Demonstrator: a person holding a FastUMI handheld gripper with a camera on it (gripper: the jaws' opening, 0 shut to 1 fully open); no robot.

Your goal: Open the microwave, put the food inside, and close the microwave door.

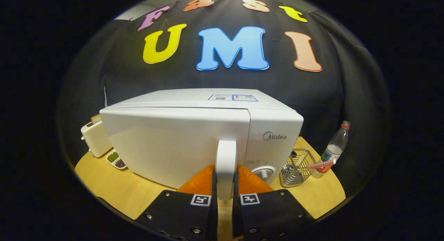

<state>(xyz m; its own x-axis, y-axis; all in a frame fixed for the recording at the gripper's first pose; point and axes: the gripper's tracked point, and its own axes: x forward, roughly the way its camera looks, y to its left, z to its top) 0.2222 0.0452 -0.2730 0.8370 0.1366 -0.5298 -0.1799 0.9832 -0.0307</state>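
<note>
Gripper (225,196): fingers pinching the microwave door handle (225,164) from both sides, gripped for pulling. Door (173,144): apparently swung slightly ajar. Orange food item (248,182): just behind the handle, awaiting loading. Microwave (274,137): on wooden table (114,185). Beyond: toaster (94,137), wire basket (296,166), bottle (333,149).

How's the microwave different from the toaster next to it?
The microwave is far bigger than the toaster. The microwave stands just ahead of the fingers, and the gripper is shut on its door handle; the toaster sits beyond, beside the microwave's far side, untouched. The toaster has bread poking from its top; the microwave's top carries flat stickers. Both are pale and stand on the wooden table.
</note>
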